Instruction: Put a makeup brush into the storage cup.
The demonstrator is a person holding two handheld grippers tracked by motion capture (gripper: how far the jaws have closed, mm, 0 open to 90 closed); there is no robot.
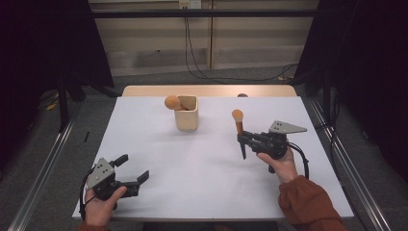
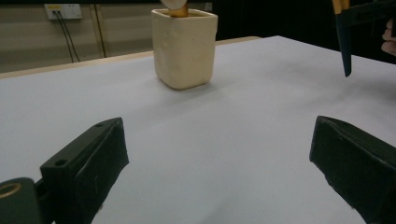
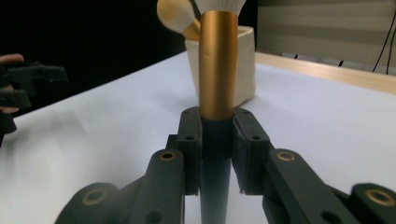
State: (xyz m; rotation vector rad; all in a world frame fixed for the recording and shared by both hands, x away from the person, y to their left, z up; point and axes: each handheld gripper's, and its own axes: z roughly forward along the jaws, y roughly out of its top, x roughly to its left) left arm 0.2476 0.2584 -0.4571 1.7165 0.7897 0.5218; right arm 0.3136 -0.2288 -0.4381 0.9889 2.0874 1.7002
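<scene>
**A:** Dim room, black curtains either side, cables trailing down the back wall, and one white surface [image 1: 192,168] in the middle. Anyone make out what's being held?

**B:** Looks like a makeup brush [image 1: 238,122]. The right hand-held gripper [image 1: 243,144] is pinching its dark handle, brush upright, gold ferrule just above the jaws and the bristle head cut off at the top of the right gripper view. It's well above the surface, to the right of the cream square cup [image 1: 187,114].

**A:** And the cup?

**B:** There's a second brush [image 1: 173,102] in it, its round head leaning out over the left rim. Its handle is hidden inside the cup.

**A:** Left side?

**B:** The left hand-held gripper [image 1: 130,168] sits near the front-left edge, jaws spread wide with nothing between them. The hand under it is partly cut off by the frame.
</scene>
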